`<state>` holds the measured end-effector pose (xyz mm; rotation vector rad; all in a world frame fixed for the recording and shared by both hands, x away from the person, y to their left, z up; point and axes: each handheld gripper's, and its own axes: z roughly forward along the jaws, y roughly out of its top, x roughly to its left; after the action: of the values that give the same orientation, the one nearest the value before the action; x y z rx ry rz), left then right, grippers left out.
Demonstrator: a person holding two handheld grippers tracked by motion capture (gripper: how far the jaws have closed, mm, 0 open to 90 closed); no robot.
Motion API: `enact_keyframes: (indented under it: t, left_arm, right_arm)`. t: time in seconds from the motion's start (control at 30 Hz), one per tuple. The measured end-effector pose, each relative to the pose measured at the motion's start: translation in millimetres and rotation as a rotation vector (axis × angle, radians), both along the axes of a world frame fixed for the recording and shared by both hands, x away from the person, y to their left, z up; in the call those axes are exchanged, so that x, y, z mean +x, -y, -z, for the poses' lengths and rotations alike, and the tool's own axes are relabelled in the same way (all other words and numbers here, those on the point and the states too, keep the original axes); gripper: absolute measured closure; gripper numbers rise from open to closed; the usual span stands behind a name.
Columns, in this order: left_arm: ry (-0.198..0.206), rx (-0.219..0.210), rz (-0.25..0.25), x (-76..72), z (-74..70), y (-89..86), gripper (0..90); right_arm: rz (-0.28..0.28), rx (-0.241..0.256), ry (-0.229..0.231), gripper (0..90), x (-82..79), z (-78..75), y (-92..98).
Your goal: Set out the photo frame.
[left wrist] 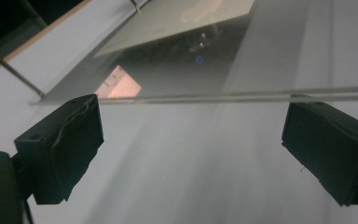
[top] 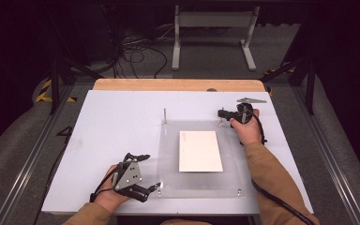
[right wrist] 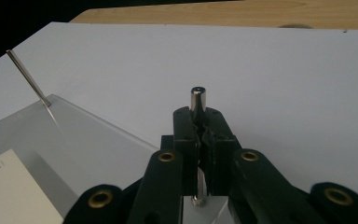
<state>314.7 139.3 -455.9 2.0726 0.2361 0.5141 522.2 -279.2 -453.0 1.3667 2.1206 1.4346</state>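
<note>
- At the left, near front edge of the table (top: 98,117): left gripper (top: 147,172), jaws wide apart, nothing between them, tips just at the near left corner of the clear acrylic plate (top: 168,154).
- Same from the left gripper view: plate edge (left wrist: 242,96) running across just ahead of the two pads (left wrist: 65,140), not yet between them.
- In the middle: white card (top: 200,151) lying flat on the plate, long axis pointing away from the person; thin metal pin (top: 165,115) standing upright at the far left corner.
- At the right: right gripper (top: 221,114), closed narrow on a short metal post (right wrist: 197,100) at the far right corner of the plate; post upright, long axis vertical, sticking up above the jaws.
- Deciding relation, as a judgement: post already inside the right jaws and standing straight, so next move probably straight up or down along this axis; any tilt likely to jam.
- Right hand (top: 248,131) clearly the nearer one to this corner; left one well apart, at the opposite corner.
</note>
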Motion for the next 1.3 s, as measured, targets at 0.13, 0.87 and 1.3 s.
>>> enact_keyframes:
  t: [0.13, 0.87, 1.3]
  left_arm:
    - [0.054, 0.006, 0.014, 0.6, -0.6, 7.9, 4.8]
    - [0.146, -0.037, 0.014, 3.5, -4.2, 21.6, 47.3]
    - [0.127, -0.062, -0.006, 5.0, -9.6, 20.9, 49.6]
  right_arm:
    - [-0.001, -0.003, 0.0, 85.2, -0.3, -0.1, -0.5]
    - [0.002, -0.013, -0.016, 83.8, -2.2, -1.1, -1.5]
    - [-0.109, 0.052, 0.096, 51.0, -38.0, -8.8, 28.9]
